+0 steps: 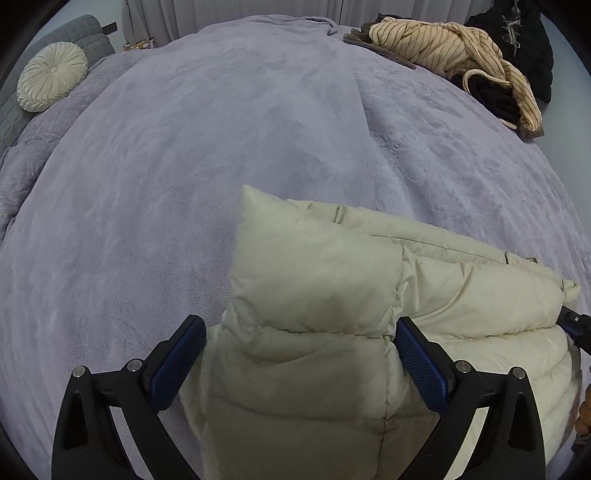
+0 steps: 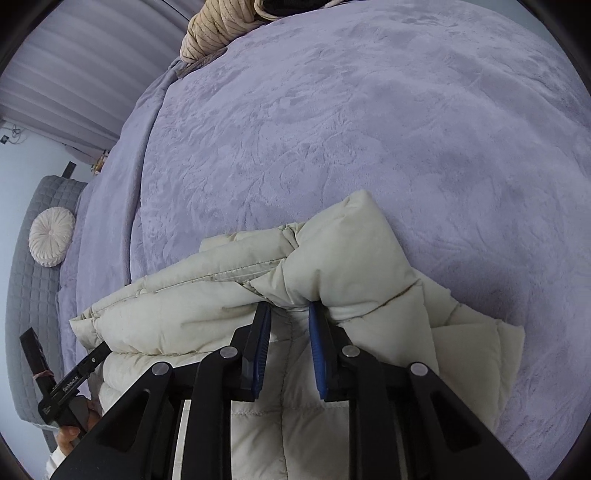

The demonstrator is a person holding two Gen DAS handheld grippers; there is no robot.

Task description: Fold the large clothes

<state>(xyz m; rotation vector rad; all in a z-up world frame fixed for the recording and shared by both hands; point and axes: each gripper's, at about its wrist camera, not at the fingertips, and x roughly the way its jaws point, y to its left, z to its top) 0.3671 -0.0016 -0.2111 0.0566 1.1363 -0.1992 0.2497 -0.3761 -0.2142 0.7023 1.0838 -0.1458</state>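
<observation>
A cream puffer jacket (image 1: 332,280) lies partly folded on the lilac blanket (image 1: 221,147) at the near edge of the bed. My left gripper (image 1: 301,325) is open, its blue pads (image 1: 177,365) wide apart astride a thick padded fold of the jacket. In the right wrist view, my right gripper (image 2: 289,308) is shut on a narrow pinch of the jacket (image 2: 354,258), just below a raised puffy corner. The left gripper's body (image 2: 74,380) and the hand holding it show at the lower left of that view. The jacket's lower part is hidden under the grippers.
A heap of striped beige and black clothes (image 1: 461,55) sits at the bed's far right. A round cream cushion (image 1: 51,81) leans on the grey quilted headboard (image 1: 77,33) at the far left. Curtains (image 2: 85,62) hang behind the bed.
</observation>
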